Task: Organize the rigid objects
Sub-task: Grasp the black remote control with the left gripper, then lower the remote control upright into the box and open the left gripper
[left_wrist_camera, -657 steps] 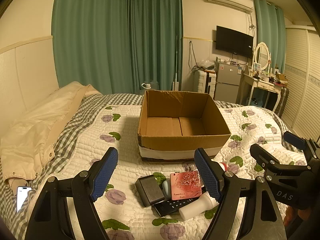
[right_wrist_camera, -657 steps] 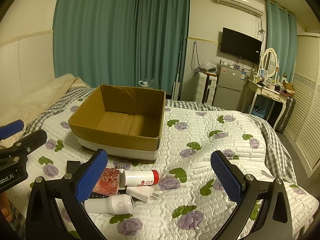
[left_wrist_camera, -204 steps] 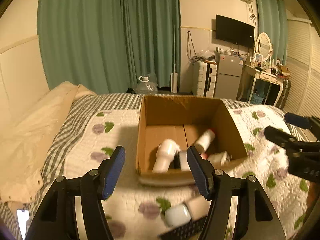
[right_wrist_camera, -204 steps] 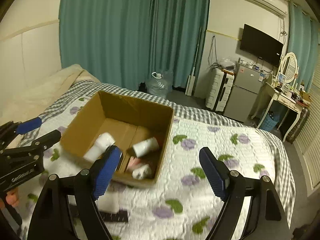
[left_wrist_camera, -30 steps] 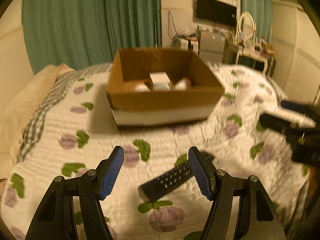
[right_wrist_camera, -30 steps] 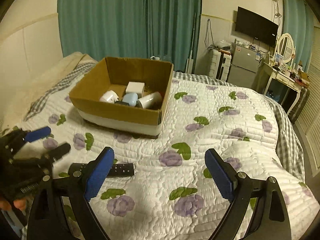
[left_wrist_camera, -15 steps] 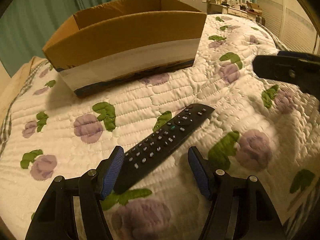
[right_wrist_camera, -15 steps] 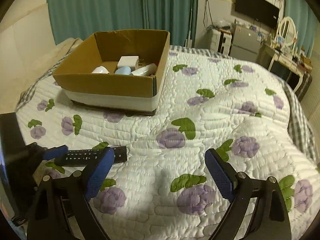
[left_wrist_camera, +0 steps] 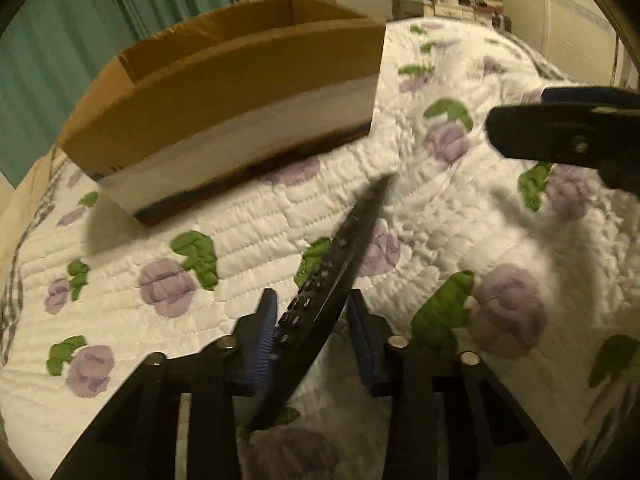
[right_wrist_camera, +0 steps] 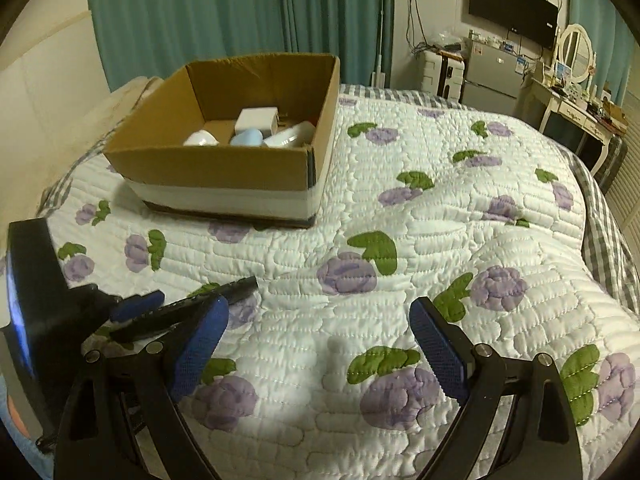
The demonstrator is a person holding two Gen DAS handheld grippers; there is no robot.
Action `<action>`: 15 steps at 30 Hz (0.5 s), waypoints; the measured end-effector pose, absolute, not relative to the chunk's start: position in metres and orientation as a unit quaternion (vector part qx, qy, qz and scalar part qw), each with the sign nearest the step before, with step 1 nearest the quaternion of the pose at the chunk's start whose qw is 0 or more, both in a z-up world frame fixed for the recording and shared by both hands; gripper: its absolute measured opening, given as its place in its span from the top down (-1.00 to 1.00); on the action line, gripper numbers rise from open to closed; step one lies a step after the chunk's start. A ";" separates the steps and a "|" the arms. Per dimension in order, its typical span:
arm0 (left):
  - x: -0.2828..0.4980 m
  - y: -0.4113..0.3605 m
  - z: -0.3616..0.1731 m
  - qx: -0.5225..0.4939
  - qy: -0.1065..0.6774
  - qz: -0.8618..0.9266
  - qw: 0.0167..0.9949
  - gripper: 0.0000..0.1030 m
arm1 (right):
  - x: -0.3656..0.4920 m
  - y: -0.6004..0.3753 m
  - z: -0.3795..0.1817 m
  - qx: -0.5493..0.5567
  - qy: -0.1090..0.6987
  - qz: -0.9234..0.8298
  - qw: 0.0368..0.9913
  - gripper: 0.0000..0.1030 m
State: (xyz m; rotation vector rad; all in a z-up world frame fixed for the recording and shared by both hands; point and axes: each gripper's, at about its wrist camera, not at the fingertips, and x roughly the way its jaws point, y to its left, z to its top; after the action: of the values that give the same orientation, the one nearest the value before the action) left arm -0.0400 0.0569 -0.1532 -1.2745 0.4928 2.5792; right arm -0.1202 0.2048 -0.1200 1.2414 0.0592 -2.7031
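A quilted bedspread (right_wrist_camera: pixel 460 216) with purple flowers and green leaves fills both views, and on its far left stands the cardboard box (right_wrist_camera: pixel 224 168), open at the top, with a few pale things lying inside: a white block, a light blue rounded piece and white rounded pieces. Near the left gripper lies the one thing outside the box, the black remote control (left_wrist_camera: pixel 320 296). It is long and slim, its long axis running from the near end between the blue pads up and to the right, so its far tip points toward the right near corner of the box; it is rolled partly onto its edge, with the button face turned left. The left gripper (left_wrist_camera: pixel 312 336) has its jaws brought in against the remote's near end, one pad on each side, though whether the remote is clear of the quilt cannot be told. The remote looks stiff, light and smooth-sided, so held at one end it may swing or slip; a hold nearer its middle, across the narrow width, would probably carry it more steadily. The right gripper (right_wrist_camera: pixel 316 340) hangs above bare quilt with its jaws wide apart, holding nothing.
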 end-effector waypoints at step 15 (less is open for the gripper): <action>-0.037 0.020 -0.048 -0.364 0.065 0.924 0.097 0.63 | -0.105 0.189 -0.073 0.361 0.033 -0.926 0.105 -0.79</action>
State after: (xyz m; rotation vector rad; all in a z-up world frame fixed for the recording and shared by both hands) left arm -0.0367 0.0199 -0.0479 -1.0769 0.1921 2.7372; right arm -0.1050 0.1891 -0.0733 1.0628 0.0967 -2.7299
